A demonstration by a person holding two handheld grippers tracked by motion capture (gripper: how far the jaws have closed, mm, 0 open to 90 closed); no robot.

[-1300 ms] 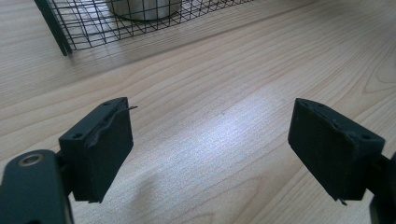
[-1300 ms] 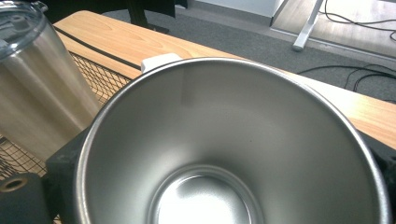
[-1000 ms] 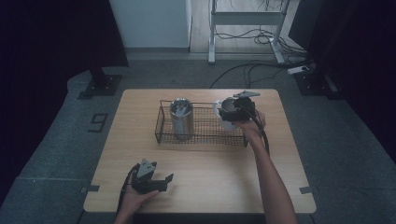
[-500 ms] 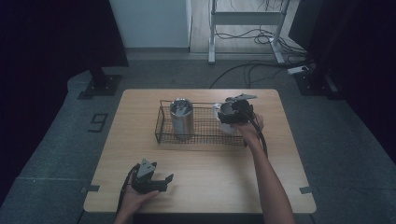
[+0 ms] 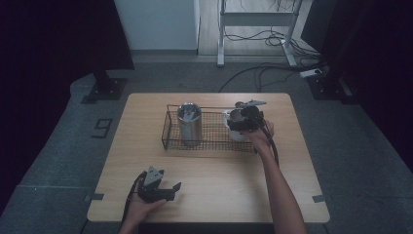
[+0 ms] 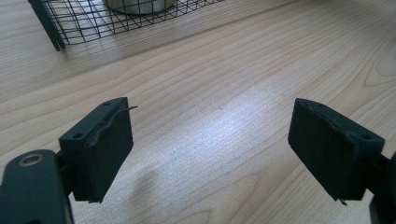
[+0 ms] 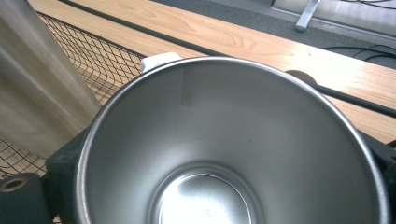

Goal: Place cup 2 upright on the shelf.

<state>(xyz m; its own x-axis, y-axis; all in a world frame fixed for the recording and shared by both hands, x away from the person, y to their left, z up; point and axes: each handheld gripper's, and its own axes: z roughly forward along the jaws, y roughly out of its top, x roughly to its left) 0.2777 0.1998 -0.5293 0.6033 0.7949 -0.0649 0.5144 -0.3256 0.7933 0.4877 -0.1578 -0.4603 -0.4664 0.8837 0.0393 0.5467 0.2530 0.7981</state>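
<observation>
We lower the mug (image 7: 233, 140), clamped in the right gripper (image 5: 246, 119), upright into the basket's (image 5: 170, 127) right end; left gripper (image 5: 158, 187) rests, jaws apart, empty.

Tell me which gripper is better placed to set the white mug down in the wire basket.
Right. The right gripper is shut on the mug at the right end of the wire basket, beside the steel tumbler. The left gripper sits open near the table's front edge, away from the basket.
</observation>
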